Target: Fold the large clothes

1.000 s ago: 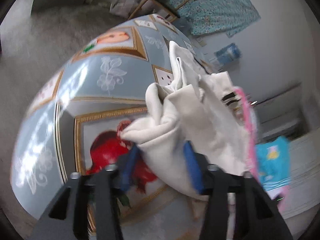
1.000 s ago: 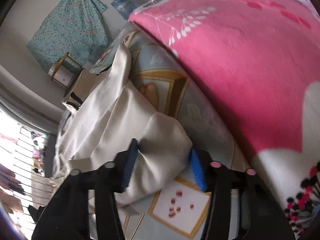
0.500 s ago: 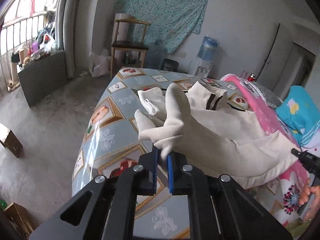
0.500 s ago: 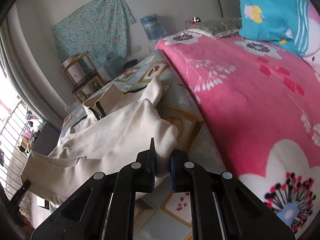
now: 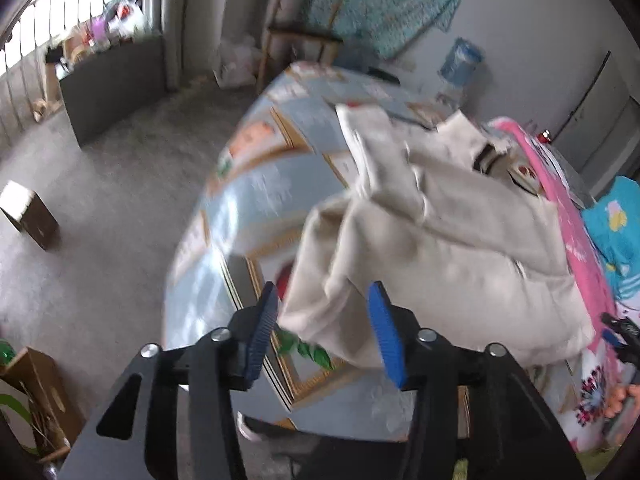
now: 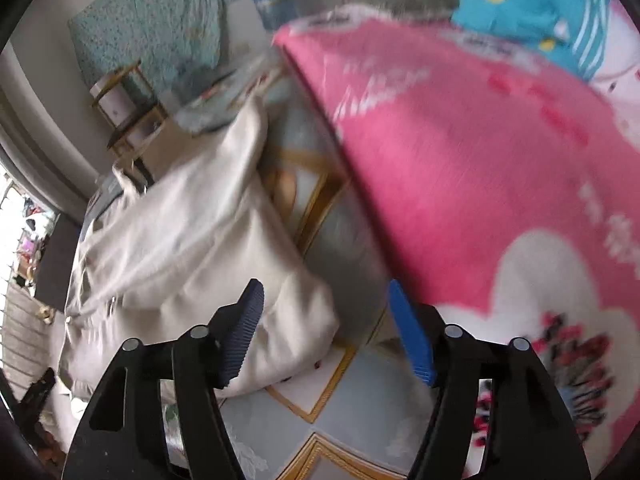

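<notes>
The cream jacket point(image 5: 452, 240) lies bunched across the middle and right of the left wrist view, on the patterned sheet point(image 5: 260, 184). The left gripper point(image 5: 324, 332), bottom centre, has just been opening; its jaws stand apart with a jacket corner between them, seemingly not pinched, though blur hampers this. The right gripper point(image 6: 328, 328) has likewise just been opening, its left pad near the jacket's edge. A pink blanket point(image 6: 480, 140) fills the right of that view.
</notes>
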Tool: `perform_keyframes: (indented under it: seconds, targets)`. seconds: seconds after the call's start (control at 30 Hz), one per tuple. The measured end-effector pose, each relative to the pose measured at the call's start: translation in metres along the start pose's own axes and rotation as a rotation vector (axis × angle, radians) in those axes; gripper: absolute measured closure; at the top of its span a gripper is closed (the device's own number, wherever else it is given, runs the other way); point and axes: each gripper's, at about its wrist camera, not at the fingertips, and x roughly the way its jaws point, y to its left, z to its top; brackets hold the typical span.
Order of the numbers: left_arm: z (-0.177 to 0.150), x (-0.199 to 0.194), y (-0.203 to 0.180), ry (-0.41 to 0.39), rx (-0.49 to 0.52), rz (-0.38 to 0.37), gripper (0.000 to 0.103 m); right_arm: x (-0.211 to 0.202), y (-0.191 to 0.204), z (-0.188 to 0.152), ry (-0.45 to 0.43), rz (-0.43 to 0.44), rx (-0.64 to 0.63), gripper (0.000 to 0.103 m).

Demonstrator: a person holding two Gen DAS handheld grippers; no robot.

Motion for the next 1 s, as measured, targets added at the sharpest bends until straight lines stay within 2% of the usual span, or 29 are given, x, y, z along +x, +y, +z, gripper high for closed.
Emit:
perform_keyframes:
  seconds: [0.07,0.13,0.23,0.3,0.33,0.43,0.53,0.57,0.63,0.73,0.87,0.9,0.97,1.0]
  targets:
    - [0.006,-0.004,-0.009,-0.019,0.019,-0.023,0.056,-0.007,0.008,0.006,-0.019,0.017,-0.018,0.038]
    - [0.010,-0.005,-0.022,-0.021,0.051,-0.066,0.055,-0.006,0.023,0.005,0.003,0.070,-0.053,0.035]
    - [0.009,0.004,-0.053,0.033,0.126,-0.200,0.050,0.013,0.062,-0.006,0.110,0.194,-0.170,0.029]
    - [0.003,0.019,-0.079,0.098,0.181,-0.280,0.049,0.022,0.085,-0.016,0.151,0.233,-0.236,0.029]
    - [0.000,0.024,-0.088,0.118,0.201,-0.292,0.049,0.031,0.100,-0.022,0.175,0.242,-0.270,0.029]
    - [-0.010,0.047,-0.117,0.169,0.278,-0.281,0.049,0.050,0.134,-0.036,0.231,0.266,-0.327,0.029]
    - [-0.019,0.063,-0.133,0.183,0.347,-0.211,0.050,0.061,0.162,-0.042,0.248,0.298,-0.374,0.029]
    - [-0.021,0.068,-0.136,0.182,0.361,-0.194,0.053,0.063,0.169,-0.045,0.249,0.296,-0.390,0.031]
    - [-0.026,0.071,-0.137,0.167,0.382,-0.165,0.058,0.076,0.180,-0.048,0.257,0.255,-0.413,0.037]
    - [-0.029,0.071,-0.138,0.138,0.428,-0.122,0.074,0.081,0.184,-0.057,0.274,0.214,-0.427,0.044]
    - [-0.027,0.072,-0.130,0.118,0.429,-0.114,0.092,0.079,0.192,-0.061,0.231,0.127,-0.481,0.070]
    - [-0.026,0.073,-0.128,0.118,0.427,-0.119,0.095,0.079,0.193,-0.062,0.224,0.118,-0.485,0.081]
    - [-0.024,0.073,-0.125,0.118,0.426,-0.130,0.099,0.078,0.191,-0.062,0.215,0.111,-0.477,0.095]
    - [-0.024,0.073,-0.124,0.117,0.429,-0.133,0.100,0.077,0.188,-0.061,0.214,0.116,-0.471,0.097]
